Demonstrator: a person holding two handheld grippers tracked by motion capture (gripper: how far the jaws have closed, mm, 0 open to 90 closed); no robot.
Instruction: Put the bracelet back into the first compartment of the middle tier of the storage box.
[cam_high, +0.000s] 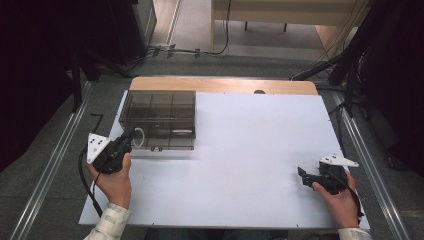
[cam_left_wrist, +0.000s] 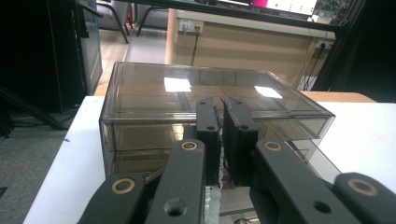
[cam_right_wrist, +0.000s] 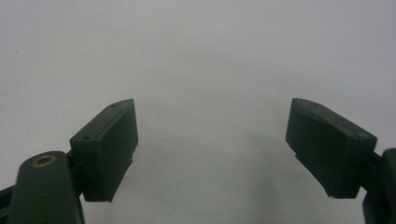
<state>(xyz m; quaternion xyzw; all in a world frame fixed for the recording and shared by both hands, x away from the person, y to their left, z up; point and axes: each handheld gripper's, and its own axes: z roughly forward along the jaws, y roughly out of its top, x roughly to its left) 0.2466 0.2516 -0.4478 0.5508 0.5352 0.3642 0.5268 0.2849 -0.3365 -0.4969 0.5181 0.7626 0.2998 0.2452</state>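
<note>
**Left gripper at the box front, lid not yet raised**

We see a smoky transparent compartment box (cam_high: 158, 119) sitting on the white desk (cam_high: 250, 150), toward ten o'clock from the desk's middle, near its left edge. The lid is down flat over the dividers, and from these pictures we cannot tell whether any compartment holds anything.

Our left gripper (cam_high: 131, 136) is up against the box's front wall at its left corner, at about eight o'clock of the box. In the left gripper view the box (cam_left_wrist: 215, 100) rises directly ahead, and the fingers (cam_left_wrist: 208, 135) stand almost together, with only a thin slit between the pads. A pale ribbed piece shows below them and a light loop shows by the tips in the high view; we cannot tell whether the fingers actually pinch it or a latch on the box.

Our right gripper (cam_high: 306, 178) rests low on the desk at about four o'clock, well apart from the box. In the right gripper view its fingers (cam_right_wrist: 109, 149) are spread wide with nothing but bare white desk between them.

We judge the work to be at its start: the approach to the box front is made, but the box is closed, so opening it and anything done inside remain, and the right gripper has no part in it yet.
</note>
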